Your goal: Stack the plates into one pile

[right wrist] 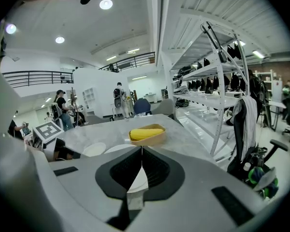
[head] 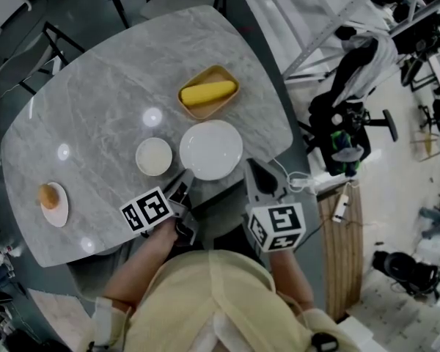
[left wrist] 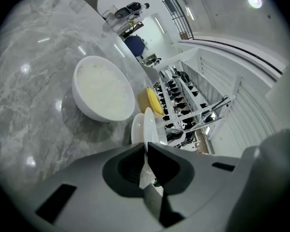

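Plate (head: 211,149), large, round and plain white, is at the near side of the grey marble surface (head: 103,101), beside a smaller white dish (head: 154,156). The left gripper (head: 182,182) has its jaws clamped on the plate's near rim. The right gripper (head: 253,169) has its jaws together, empty.

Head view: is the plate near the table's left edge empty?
No, an orange-brown item lies on that plate.

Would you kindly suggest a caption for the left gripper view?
Left gripper pinching a white plate by its rim, white bowl beside it.
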`<action>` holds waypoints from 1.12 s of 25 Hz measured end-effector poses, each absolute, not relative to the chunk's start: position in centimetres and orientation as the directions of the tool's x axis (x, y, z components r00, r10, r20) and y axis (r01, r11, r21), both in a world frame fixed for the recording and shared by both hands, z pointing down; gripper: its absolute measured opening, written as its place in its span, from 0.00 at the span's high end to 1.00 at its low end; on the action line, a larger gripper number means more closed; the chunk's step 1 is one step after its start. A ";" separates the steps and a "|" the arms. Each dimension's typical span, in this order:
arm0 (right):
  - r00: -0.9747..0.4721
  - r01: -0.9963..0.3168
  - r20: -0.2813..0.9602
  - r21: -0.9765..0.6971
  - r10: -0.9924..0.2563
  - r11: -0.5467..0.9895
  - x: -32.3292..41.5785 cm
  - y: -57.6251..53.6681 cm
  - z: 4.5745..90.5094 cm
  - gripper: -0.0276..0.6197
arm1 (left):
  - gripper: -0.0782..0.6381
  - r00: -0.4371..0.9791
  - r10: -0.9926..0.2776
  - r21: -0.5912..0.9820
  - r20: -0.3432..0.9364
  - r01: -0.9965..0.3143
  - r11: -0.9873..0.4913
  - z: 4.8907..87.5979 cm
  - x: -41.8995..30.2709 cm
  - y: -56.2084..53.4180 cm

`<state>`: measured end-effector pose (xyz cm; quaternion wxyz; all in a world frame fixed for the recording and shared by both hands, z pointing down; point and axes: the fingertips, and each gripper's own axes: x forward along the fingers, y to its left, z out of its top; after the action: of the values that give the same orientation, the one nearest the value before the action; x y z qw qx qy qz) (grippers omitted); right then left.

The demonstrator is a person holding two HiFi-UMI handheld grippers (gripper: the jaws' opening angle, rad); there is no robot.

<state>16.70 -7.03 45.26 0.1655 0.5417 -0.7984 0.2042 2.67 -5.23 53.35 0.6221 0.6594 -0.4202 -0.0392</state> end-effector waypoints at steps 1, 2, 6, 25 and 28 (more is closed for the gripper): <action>-0.360 -0.932 0.485 -0.148 -0.797 0.331 16.6 -7.0 45.2 0.95 | 0.87 0.637 -0.596 0.842 0.488 -0.524 0.130 53.6 2.6 -5.1; -0.361 -0.932 0.484 -0.149 -0.797 0.331 16.6 -6.9 45.2 0.95 | 0.87 0.632 -0.587 0.831 0.505 -0.540 0.133 53.9 2.5 -5.0; -0.359 -0.932 0.484 -0.150 -0.798 0.329 16.8 -7.0 45.2 0.95 | 0.87 0.649 -0.565 0.833 0.509 -0.538 0.133 54.4 3.1 -4.7; -0.371 -0.928 0.473 -0.150 -0.799 0.342 17.3 -6.7 45.0 0.95 | 0.74 0.578 -0.570 0.739 0.583 -0.669 0.077 54.5 2.7 -4.3; -0.377 -0.925 0.471 -0.147 -0.798 0.350 17.2 -6.6 44.9 0.95 | 0.74 0.579 -0.565 0.739 0.588 -0.668 0.086 55.0 2.8 -4.3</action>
<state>17.19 -6.63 44.88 0.1607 0.5347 -0.8056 0.1981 2.84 -4.28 54.98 0.5781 0.6747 -0.4567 0.0447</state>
